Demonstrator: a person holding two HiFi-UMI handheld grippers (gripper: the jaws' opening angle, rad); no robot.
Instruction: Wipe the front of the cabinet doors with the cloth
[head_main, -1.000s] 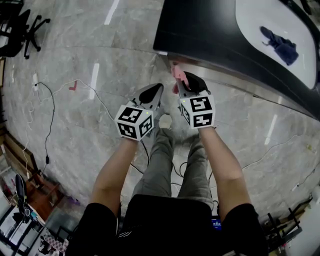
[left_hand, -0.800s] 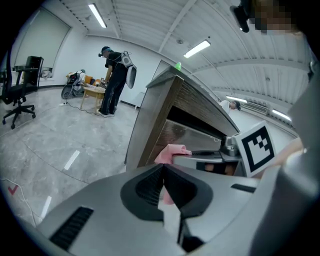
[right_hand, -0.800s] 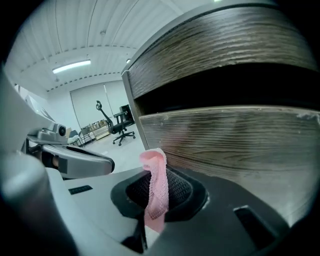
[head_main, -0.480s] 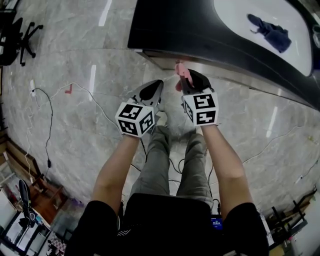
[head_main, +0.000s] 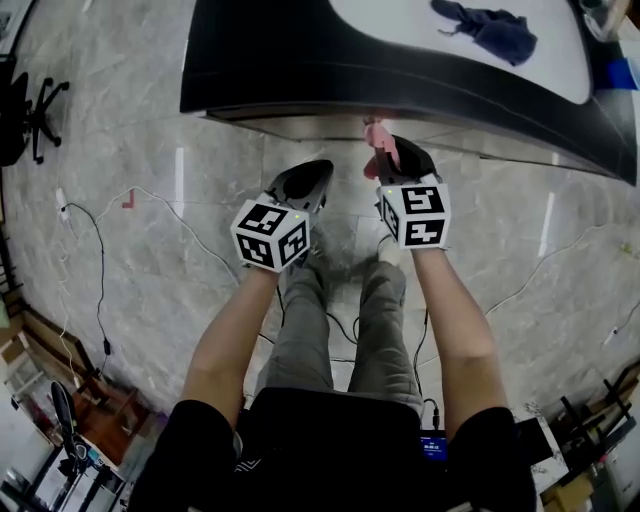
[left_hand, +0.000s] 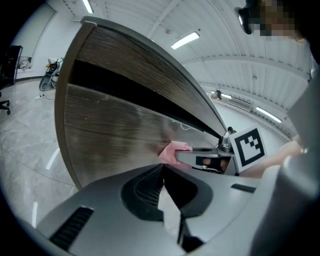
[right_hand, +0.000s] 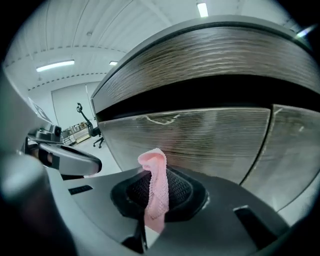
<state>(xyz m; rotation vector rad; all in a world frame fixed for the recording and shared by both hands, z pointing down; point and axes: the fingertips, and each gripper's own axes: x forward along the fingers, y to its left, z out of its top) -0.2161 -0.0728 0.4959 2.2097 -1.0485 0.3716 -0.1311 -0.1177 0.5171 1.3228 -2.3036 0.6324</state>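
Note:
My right gripper (head_main: 388, 158) is shut on a pink cloth (head_main: 380, 137), which sticks up from its jaws (right_hand: 156, 185) close in front of the grey wood-grain cabinet doors (right_hand: 200, 140). The cloth (left_hand: 172, 151) and the right gripper also show from the side in the left gripper view. My left gripper (head_main: 305, 182) is shut with nothing in it, to the left of the right one and a bit farther from the doors (left_hand: 115, 130). In the head view the cabinet front (head_main: 300, 122) is a thin strip under a dark counter (head_main: 300, 60).
A dark blue cloth (head_main: 490, 28) lies on the white top of the counter. Cables (head_main: 100, 250) run over the marble floor at left and right. An office chair (head_main: 25, 105) stands far left. A seam (right_hand: 261, 145) splits two doors at the right.
The counter has come nearer and slid left in the head view. Both grippers have moved toward the cabinet front, the right one still holding the pink cloth.

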